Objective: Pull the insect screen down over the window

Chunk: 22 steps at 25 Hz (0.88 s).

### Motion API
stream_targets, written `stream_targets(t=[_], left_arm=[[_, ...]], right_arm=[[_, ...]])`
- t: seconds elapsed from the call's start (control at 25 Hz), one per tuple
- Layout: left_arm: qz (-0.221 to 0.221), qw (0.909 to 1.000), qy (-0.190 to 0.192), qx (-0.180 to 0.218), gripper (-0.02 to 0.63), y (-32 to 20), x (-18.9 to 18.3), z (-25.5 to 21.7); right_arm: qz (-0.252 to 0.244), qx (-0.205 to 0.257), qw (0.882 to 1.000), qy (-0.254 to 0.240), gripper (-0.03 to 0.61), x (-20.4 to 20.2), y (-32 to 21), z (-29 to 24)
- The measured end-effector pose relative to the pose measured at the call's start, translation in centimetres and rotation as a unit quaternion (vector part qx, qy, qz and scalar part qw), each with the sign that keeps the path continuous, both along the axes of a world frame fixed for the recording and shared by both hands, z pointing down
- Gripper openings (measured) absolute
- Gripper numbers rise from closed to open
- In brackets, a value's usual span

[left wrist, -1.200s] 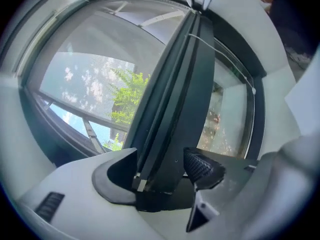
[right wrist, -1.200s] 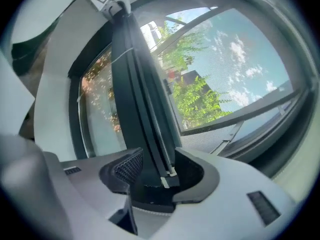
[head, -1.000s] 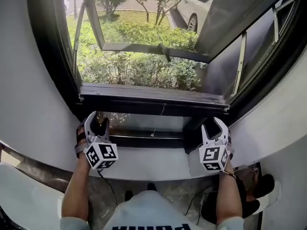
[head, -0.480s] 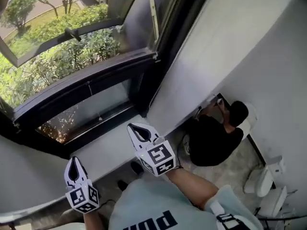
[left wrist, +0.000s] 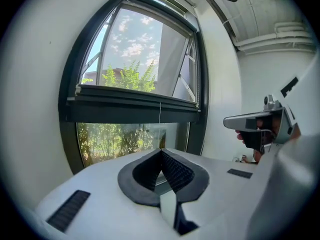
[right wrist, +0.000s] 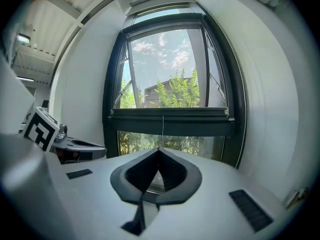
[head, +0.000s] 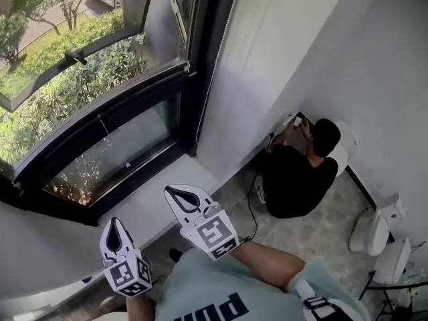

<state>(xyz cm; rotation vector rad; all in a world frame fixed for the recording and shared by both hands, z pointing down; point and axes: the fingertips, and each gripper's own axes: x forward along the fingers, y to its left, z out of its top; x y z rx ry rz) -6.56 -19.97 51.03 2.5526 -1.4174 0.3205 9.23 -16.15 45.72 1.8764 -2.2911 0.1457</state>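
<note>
Left gripper (head: 115,223), right gripper (head: 170,191) each closed, empty; insect screen bar (right wrist: 170,120) horizontal.

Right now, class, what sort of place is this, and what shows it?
Probably a sparsely furnished indoor room: a large dark-framed window looking onto shrubs, plain white walls, and a person crouched by cables on the speckled floor.
</note>
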Motion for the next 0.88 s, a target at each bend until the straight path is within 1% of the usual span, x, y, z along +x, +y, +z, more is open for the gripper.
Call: stream_targets(t=[0.2, 0.48, 0.6, 0.68, 0.88], left_arm=[[-0.023, 0.9994, -0.021, 0.014, 0.012, 1.4, 2.1, -0.6], [-0.077, 0.9953, -0.059, -0.005, 0.012, 4.9, 5.4, 0.2], [-0.086, 0.994, -0.068, -0.005, 0.014, 5.6, 6.6, 0.6], [-0.091, 0.9932, -0.071, -0.001, 0.012, 6.1, 6.3, 0.7], [-0.105, 0.9919, -0.071, 0.001, 0.012, 7.6, 4.8, 0.7]], right_arm=[[-0.007, 0.004, 1.0, -0.009, 0.006, 2.6, 1.6, 0.4], [-0.072, -0.01, 0.997, -0.031, 0.006, 5.5, 3.1, 3.2], [-0.075, 0.0, 0.996, -0.049, 0.006, 6.4, 3.1, 3.7], [-0.077, 0.007, 0.995, -0.056, 0.006, 6.1, 3.4, 3.7], [-0.09, 0.015, 0.995, -0.039, 0.006, 4.5, 5.0, 3.3]])
